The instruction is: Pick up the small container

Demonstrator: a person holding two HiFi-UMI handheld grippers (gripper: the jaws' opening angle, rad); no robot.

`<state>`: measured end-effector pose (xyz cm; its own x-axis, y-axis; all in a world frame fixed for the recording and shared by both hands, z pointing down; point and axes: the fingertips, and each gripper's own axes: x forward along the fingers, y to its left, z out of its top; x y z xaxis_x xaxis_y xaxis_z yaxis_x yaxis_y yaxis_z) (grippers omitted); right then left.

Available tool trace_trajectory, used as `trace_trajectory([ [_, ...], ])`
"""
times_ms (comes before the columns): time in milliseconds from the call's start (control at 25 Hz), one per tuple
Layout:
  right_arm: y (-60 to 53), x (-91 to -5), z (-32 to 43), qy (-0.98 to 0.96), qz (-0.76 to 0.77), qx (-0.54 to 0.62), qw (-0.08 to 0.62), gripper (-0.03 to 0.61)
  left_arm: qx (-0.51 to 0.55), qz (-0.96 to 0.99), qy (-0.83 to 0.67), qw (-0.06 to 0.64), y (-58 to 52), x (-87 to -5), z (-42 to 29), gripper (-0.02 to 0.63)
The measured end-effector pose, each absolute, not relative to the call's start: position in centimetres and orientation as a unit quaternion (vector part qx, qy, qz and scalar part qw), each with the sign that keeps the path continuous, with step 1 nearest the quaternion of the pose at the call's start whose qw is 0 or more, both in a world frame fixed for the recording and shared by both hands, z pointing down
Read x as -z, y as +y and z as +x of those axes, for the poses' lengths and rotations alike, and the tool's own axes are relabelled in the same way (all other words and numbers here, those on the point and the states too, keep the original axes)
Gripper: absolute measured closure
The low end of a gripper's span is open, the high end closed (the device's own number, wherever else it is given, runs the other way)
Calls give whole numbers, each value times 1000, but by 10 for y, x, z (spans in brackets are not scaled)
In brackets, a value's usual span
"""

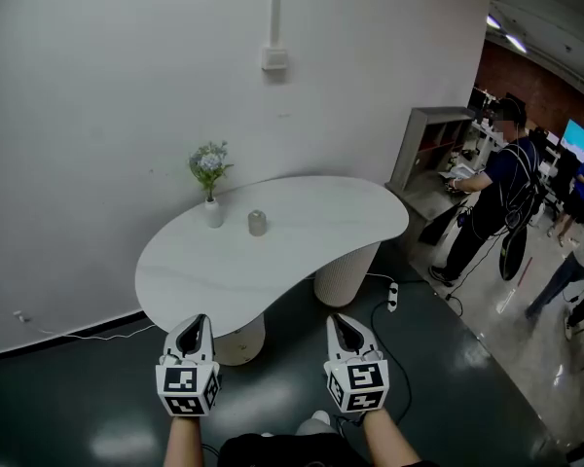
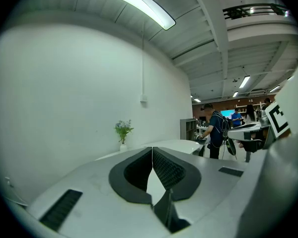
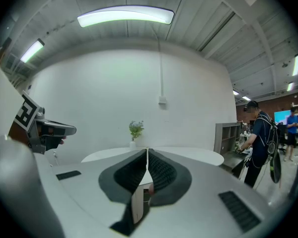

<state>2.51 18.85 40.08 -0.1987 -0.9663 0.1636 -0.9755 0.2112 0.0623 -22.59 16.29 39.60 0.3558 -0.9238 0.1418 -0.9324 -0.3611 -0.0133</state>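
Observation:
A small grey container (image 1: 257, 223) stands on the white curved table (image 1: 302, 251), a little right of a white vase with a flower sprig (image 1: 211, 185). Both grippers hang in the air in front of the table's near edge, well short of the container. My left gripper (image 1: 195, 325) is shut with nothing between its jaws. My right gripper (image 1: 342, 321) is shut and empty as well. In the left gripper view the shut jaw tips (image 2: 152, 149) point toward the table, with the vase (image 2: 122, 131) visible beyond. In the right gripper view the shut jaw tips (image 3: 147, 150) hide the container; the flower sprig (image 3: 135, 131) shows above them.
The table stands on two ribbed round pedestals (image 1: 345, 272) against a white wall. A power strip and cable (image 1: 392, 297) lie on the dark floor at the right. A person in dark clothes (image 1: 492, 193) stands at a grey shelf unit (image 1: 430, 147) farther right, with more people behind.

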Motion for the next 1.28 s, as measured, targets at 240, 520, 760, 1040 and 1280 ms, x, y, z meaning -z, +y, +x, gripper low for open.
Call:
trace_trajectory([
  [240,189,-406,28,-771,630,-31,88,508,-65,824,-562,43,162,-406,-225,601],
  [520,176,-406,28,-775,626,-30,80,508,-61,823,-565,25,153,-399,-223,601],
  [760,153,-407,31,-782,618,-32,75,508,-70,816,-573,22,136,-400,-221,600],
  [1040,116,-419,37,-787,609,-48,82,508,-87,808,-582,32,106,-412,-217,601],
  [1280,78,-425,47,-792,602,-58,84,508,-95,803,-587,36,72,-414,-206,601],
])
